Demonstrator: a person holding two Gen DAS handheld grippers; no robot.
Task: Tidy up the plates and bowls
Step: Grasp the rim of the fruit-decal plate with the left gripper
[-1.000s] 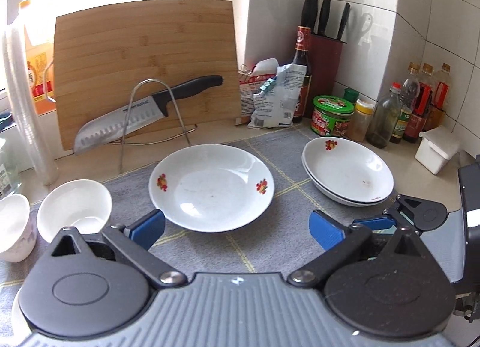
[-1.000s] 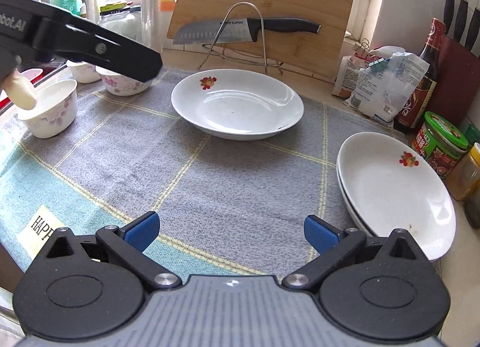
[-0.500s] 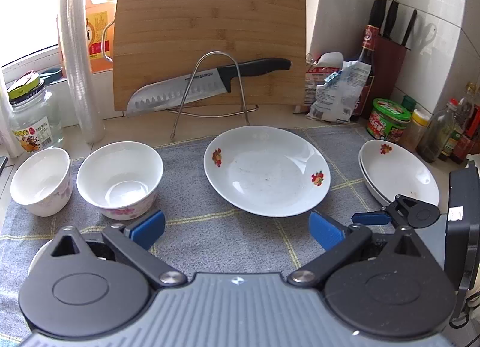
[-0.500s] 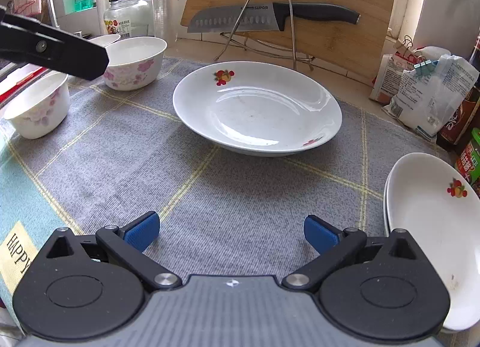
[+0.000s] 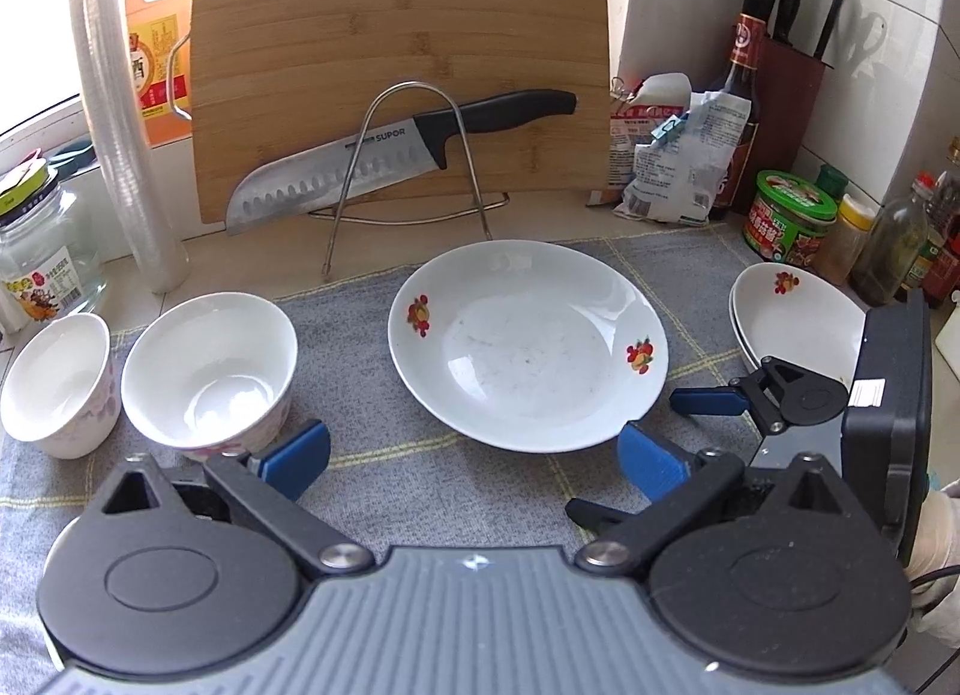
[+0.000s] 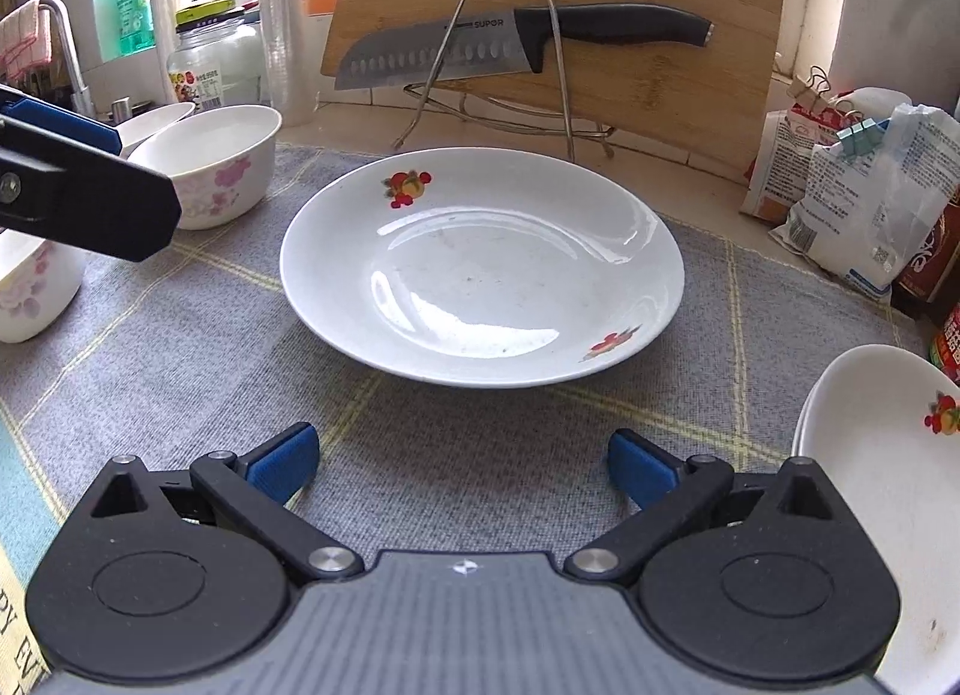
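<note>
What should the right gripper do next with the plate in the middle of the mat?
Probably ease the right gripper forward to the near rim of the middle plate. Its fingers are open and empty, just short of the plate, which lies alone on the mat, while two plates sit stacked at right.

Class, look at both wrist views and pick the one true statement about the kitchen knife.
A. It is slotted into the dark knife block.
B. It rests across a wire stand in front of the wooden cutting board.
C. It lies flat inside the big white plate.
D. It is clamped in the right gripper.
B: the knife sits across the wire stand, in front of the cutting board, well behind the empty plate.
</note>
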